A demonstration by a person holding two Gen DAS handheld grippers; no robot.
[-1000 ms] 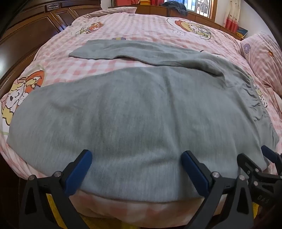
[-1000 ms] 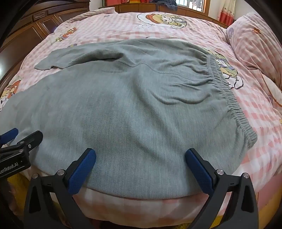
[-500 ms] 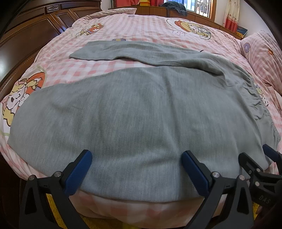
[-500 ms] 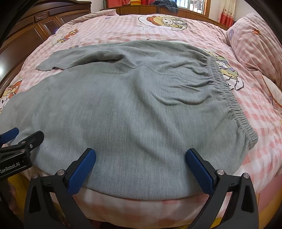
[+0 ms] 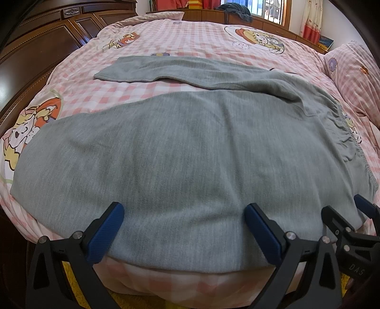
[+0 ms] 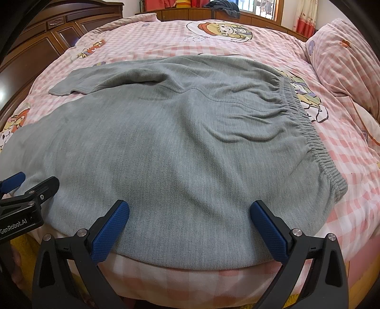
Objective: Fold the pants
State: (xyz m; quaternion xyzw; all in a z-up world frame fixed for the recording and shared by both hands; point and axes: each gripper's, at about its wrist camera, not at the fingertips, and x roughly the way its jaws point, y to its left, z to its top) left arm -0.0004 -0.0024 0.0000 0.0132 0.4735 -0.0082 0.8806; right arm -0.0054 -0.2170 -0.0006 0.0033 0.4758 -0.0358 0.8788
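Note:
Grey sweatpants (image 5: 180,147) (image 6: 180,147) lie spread flat on the bed, elastic waistband (image 6: 315,145) at the right, one leg along the near edge and the other leg (image 5: 166,69) further back. My left gripper (image 5: 184,228) stands open over the near leg's edge, blue pads wide apart with nothing between them. My right gripper (image 6: 190,223) is open too, above the near edge close to the waistband. In the left wrist view the right gripper (image 5: 344,216) shows at the lower right; in the right wrist view the left gripper (image 6: 26,185) shows at the far left.
The pink checked bedspread (image 5: 190,35) with cartoon prints covers the whole bed. A matching pillow (image 6: 344,59) lies at the right. Dark wooden cabinets (image 5: 35,42) stand along the left, and a wooden headboard ledge (image 6: 190,12) with dark clothing runs across the back.
Both grippers have pulled slightly back and up from the bed, so the pants sit a little further away. The pants themselves have not moved.

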